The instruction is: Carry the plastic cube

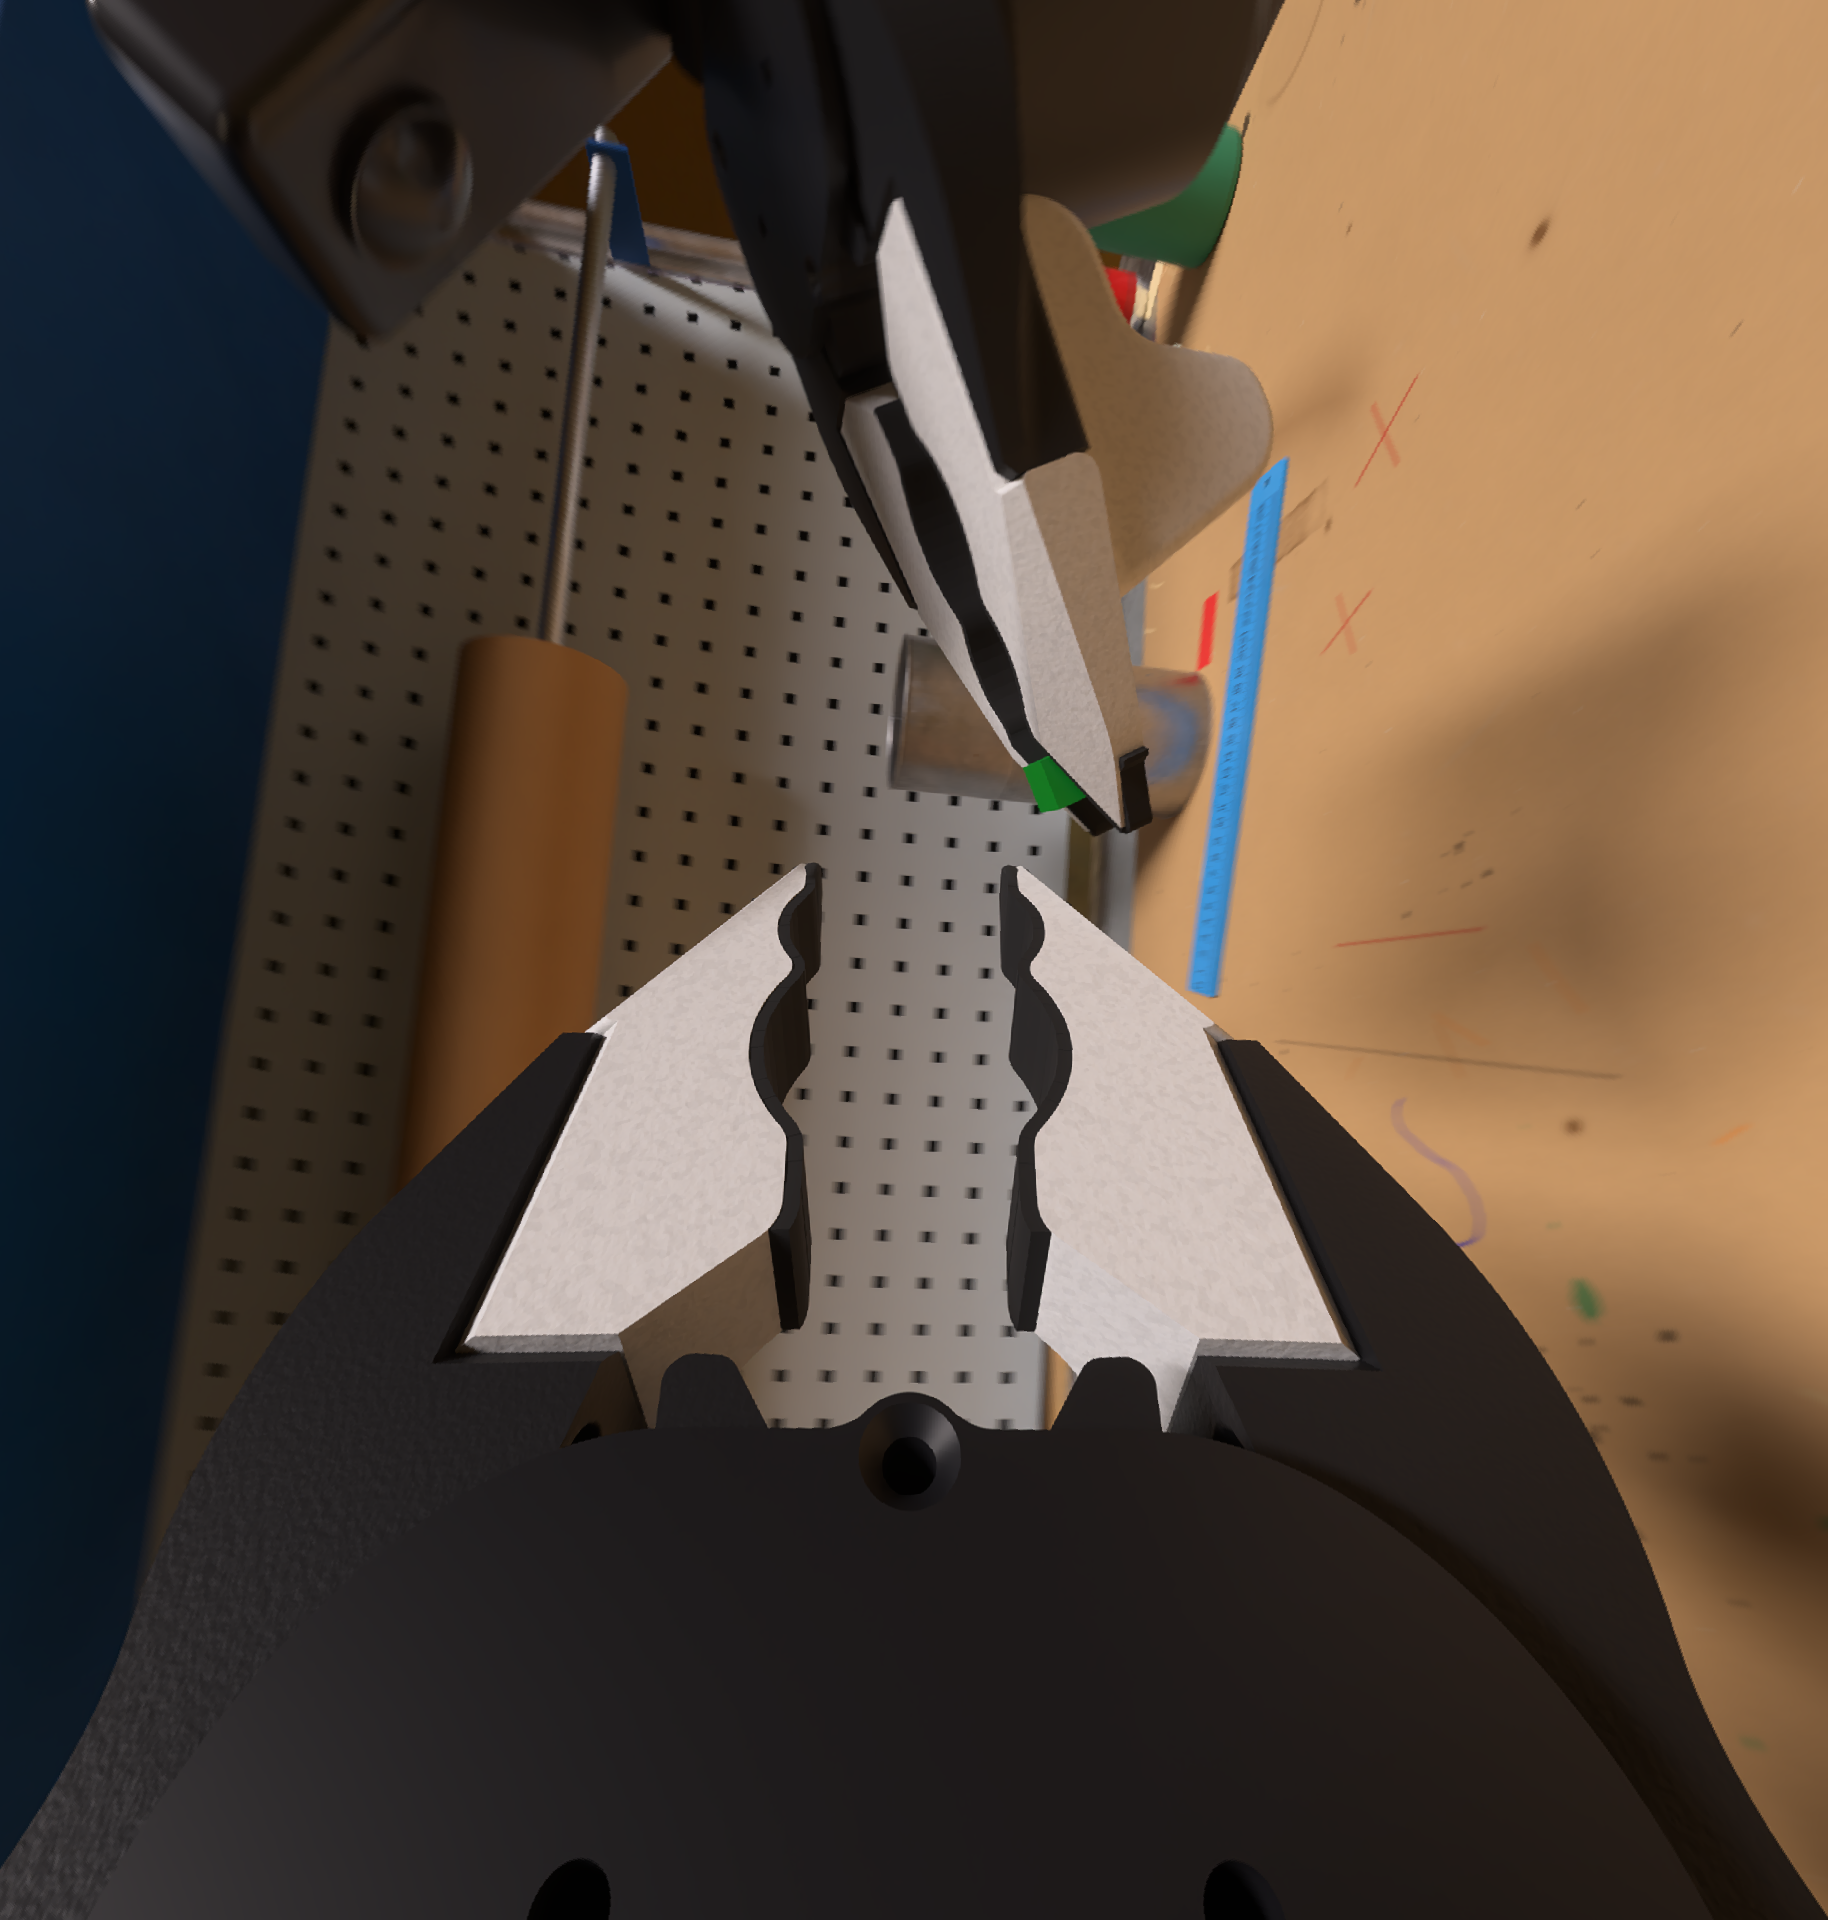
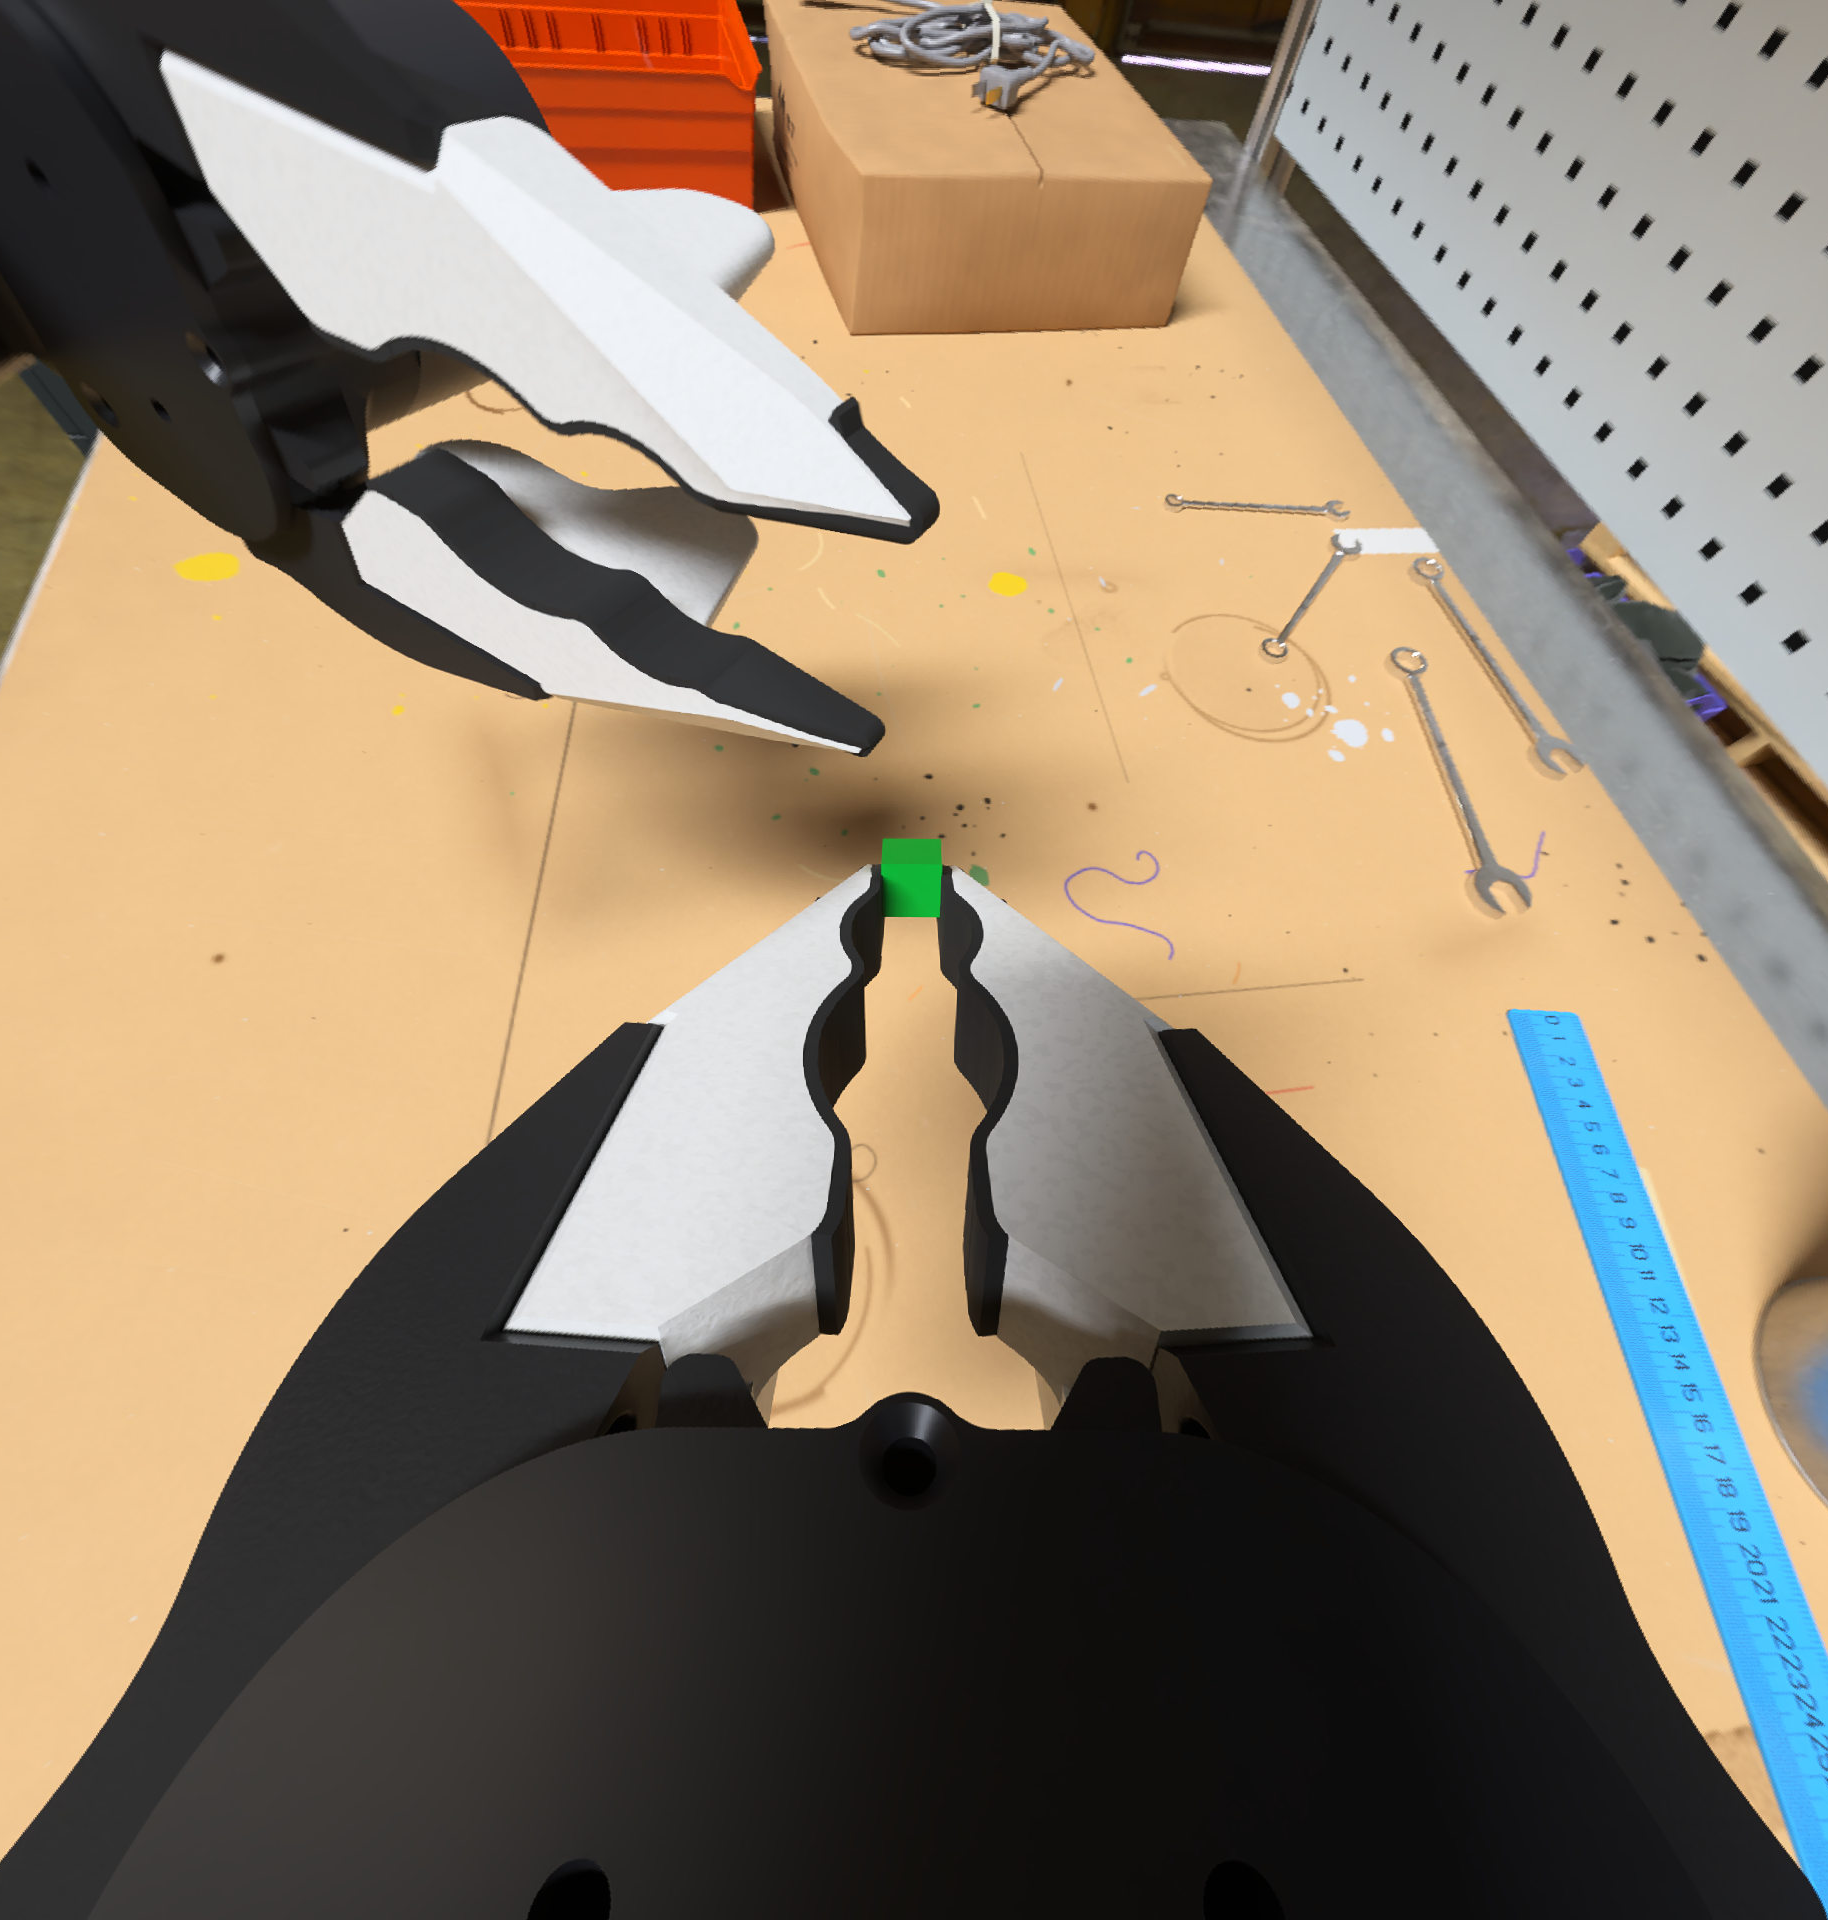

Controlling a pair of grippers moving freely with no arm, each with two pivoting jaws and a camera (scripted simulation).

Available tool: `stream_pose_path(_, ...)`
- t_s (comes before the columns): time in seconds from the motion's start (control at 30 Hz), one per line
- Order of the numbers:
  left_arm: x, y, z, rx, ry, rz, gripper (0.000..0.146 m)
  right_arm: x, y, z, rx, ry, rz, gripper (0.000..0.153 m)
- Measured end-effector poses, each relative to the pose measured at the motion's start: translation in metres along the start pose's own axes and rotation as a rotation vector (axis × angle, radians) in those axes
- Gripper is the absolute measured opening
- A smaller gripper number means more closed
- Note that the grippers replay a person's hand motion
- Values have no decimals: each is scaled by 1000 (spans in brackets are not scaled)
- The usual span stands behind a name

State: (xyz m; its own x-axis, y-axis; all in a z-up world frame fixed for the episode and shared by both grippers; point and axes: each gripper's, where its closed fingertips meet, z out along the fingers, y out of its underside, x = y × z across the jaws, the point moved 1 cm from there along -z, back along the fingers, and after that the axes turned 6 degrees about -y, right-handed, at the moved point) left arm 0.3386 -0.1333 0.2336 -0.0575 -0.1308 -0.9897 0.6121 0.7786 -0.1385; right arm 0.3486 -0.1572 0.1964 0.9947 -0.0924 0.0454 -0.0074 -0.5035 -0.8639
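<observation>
Bench (image 2: 266, 935) open left; wrenches (image 2: 1450, 748), ruler (image 2: 1679, 1382), pegboard (image 2: 1616, 260) crowd right.

— What do you have on the plastic cube (image 2: 911, 881)?

— I see a small, bright green block with flat faces and sharp edges, plain on every side I can make out.

— Where is it?

— Pinched at the very tips of my right gripper (image 2: 911, 891), sitting square, top face level. It hangs over the middle of the workbench (image 2: 266, 987); I can't tell whether it touches the surface.
</observation>
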Motion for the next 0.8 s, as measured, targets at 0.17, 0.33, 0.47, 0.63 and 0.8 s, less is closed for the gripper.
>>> stream_pose_path(0.17, -10, -4, 7, 31, -81, 197, 37, 4, -6, -4, 27, -64, 86, 9)
stream_pose_path(0.33, -12, -3, 20, 51, -95, 331, 37, 16, -13, -5, 95, -35, 115, 9)
stream_pose_path(0.47, -31, 5, 29, 20, -162, 315, 40, 33, -23, -17, 153, 91, 105, 9)
stream_pose_path(0.63, -51, 11, 38, 4, -208, 368, 51, 56, -37, -49, 294, 257, 110, 9)
stream_pose_path(0.8, -73, 19, 44, -37, -259, 375, 54, 76, -54, -93, 512, 481, 73, 9)
